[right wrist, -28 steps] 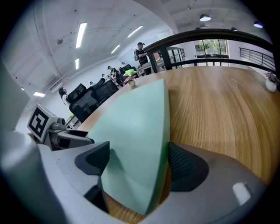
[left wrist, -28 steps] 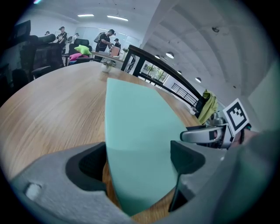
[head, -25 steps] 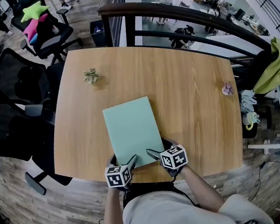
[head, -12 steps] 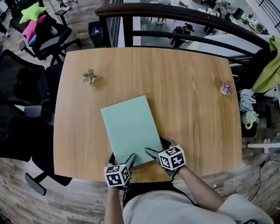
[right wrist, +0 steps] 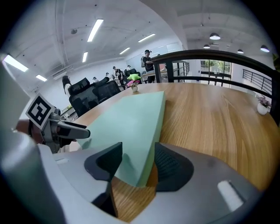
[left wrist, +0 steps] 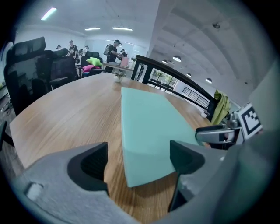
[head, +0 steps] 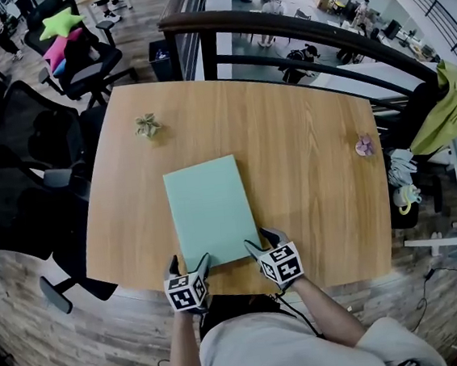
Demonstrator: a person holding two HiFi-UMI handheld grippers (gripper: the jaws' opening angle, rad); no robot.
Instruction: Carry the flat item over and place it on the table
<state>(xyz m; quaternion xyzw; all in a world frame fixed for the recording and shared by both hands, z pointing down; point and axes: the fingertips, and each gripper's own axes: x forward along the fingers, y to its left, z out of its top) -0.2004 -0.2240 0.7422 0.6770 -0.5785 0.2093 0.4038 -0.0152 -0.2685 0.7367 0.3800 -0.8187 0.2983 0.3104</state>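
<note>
A mint-green flat board (head: 210,212) lies on the wooden table (head: 307,154), its short edge near the front. My right gripper (head: 259,240) straddles the board's near right corner (right wrist: 127,122). Its jaws are closing, with the corner between them (right wrist: 135,164), and both pads look pressed against the board. My left gripper (head: 186,262) stands open at the near left corner. That corner (left wrist: 148,127) lies between the jaws (left wrist: 138,159), touching neither pad. Each gripper also shows in the other's view: the right gripper (left wrist: 218,133) and the left gripper (right wrist: 65,129).
A small plant (head: 148,126) sits at the table's far left and a small pink thing (head: 363,146) near its right edge. Black office chairs (head: 31,158) crowd the left side. A dark railing (head: 293,25) runs behind, with green cloth (head: 448,106) hanging at the right.
The right gripper's jaws have narrowed round the board's near right corner. Both grippers have shifted slightly along the front edge. The board lies where it was.
</note>
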